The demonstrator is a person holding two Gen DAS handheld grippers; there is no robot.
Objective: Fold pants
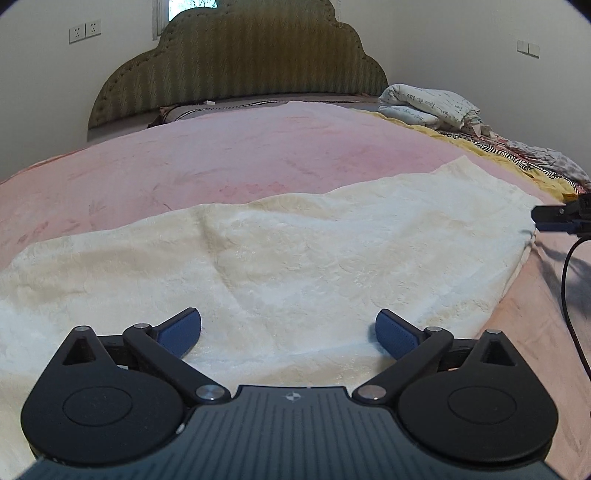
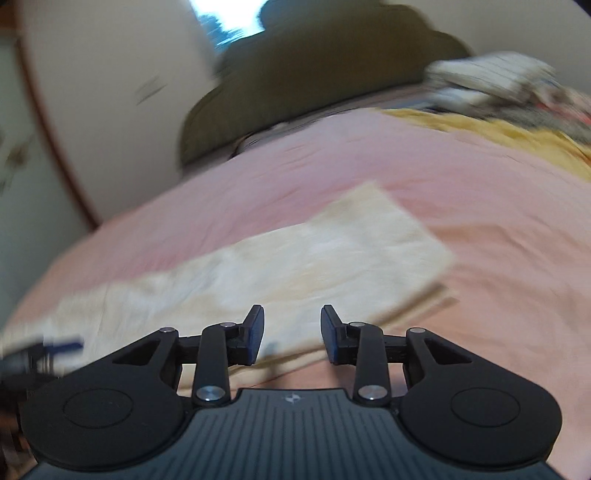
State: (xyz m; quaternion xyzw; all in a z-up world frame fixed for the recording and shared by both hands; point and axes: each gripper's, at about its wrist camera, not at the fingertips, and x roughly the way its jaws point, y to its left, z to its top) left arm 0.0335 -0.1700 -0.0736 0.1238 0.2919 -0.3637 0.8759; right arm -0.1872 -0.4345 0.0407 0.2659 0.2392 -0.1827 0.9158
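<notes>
The pants (image 1: 280, 236) lie flat on the pink bed (image 1: 184, 162), long axis crosswise. Left gripper (image 1: 288, 332) gapes wide right over them, nearer; right gripper (image 2: 292, 334) narrow, empty, at their near edge.

A: Place type?

B: Home bedroom. Big bed with a pink bedspread (image 1: 229, 155), scalloped olive padded headboard (image 1: 240, 66) at the far end against a white wall.

A: Anything else?

B: Wall sockets (image 1: 85, 30) far left, light switch (image 1: 528, 47) far right, folded bedding (image 1: 428, 103) piled on the far right corner, window (image 1: 192, 7) behind the headboard.
</notes>
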